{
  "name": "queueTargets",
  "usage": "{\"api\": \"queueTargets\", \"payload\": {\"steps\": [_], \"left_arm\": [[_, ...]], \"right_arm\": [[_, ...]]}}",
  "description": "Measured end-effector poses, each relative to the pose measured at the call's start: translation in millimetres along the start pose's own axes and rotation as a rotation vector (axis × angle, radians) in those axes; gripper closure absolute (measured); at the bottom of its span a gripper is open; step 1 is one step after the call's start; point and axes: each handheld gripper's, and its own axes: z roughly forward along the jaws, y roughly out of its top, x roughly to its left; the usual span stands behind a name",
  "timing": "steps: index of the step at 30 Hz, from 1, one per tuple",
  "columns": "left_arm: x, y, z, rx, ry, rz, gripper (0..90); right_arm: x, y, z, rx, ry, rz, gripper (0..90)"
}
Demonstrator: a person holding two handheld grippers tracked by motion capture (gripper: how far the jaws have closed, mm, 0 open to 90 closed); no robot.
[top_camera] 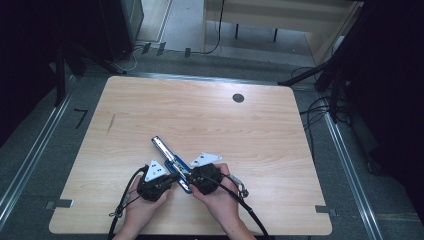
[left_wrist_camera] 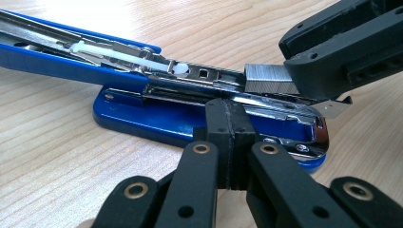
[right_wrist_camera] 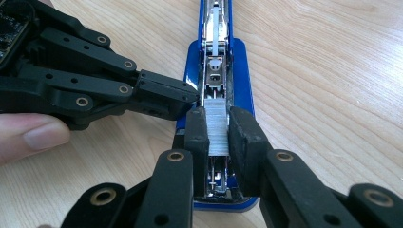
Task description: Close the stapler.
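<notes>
A blue stapler point(top_camera: 169, 154) lies flipped open on the wooden table point(top_camera: 225, 130), its metal magazine point(right_wrist_camera: 215, 71) facing up. My right gripper point(right_wrist_camera: 218, 135) is shut on a silver strip of staples point(right_wrist_camera: 217, 124) and holds it over the front end of the magazine. In the left gripper view the strip of staples point(left_wrist_camera: 267, 79) sits just above the channel, with the right gripper point(left_wrist_camera: 304, 66) on it. My left gripper point(left_wrist_camera: 231, 118) is shut with nothing between its jaws, and its tips rest against the side of the stapler point(left_wrist_camera: 142, 116). In the high view the left gripper point(top_camera: 174, 178) and right gripper point(top_camera: 190, 176) meet at the stapler's near end.
A round dark hole point(top_camera: 238, 98) sits near the table's far right edge and a thin dark mark point(top_camera: 111, 123) at the left. Cables trail from both grippers off the near edge. A thumb point(right_wrist_camera: 38, 135) shows behind the left gripper point(right_wrist_camera: 185, 97).
</notes>
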Motion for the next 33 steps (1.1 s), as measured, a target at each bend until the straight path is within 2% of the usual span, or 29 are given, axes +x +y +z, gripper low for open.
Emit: {"api": "queueTargets", "payload": {"steps": [23,28,33], "left_arm": [[-0.1,0.0,0.1,-0.001,0.0,0.0,90.0],[-0.1,0.0,0.1,-0.001,0.0,0.0,90.0],[-0.1,0.0,0.1,-0.001,0.0,0.0,90.0]], "right_arm": [[3.1,3.6,0.3,0.004,-0.017,0.002,79.6],[4.4,5.6,-0.2,0.028,-0.012,-0.014,79.6],[5.2,6.0,-1.0,0.036,-0.03,-0.015,79.6]]}}
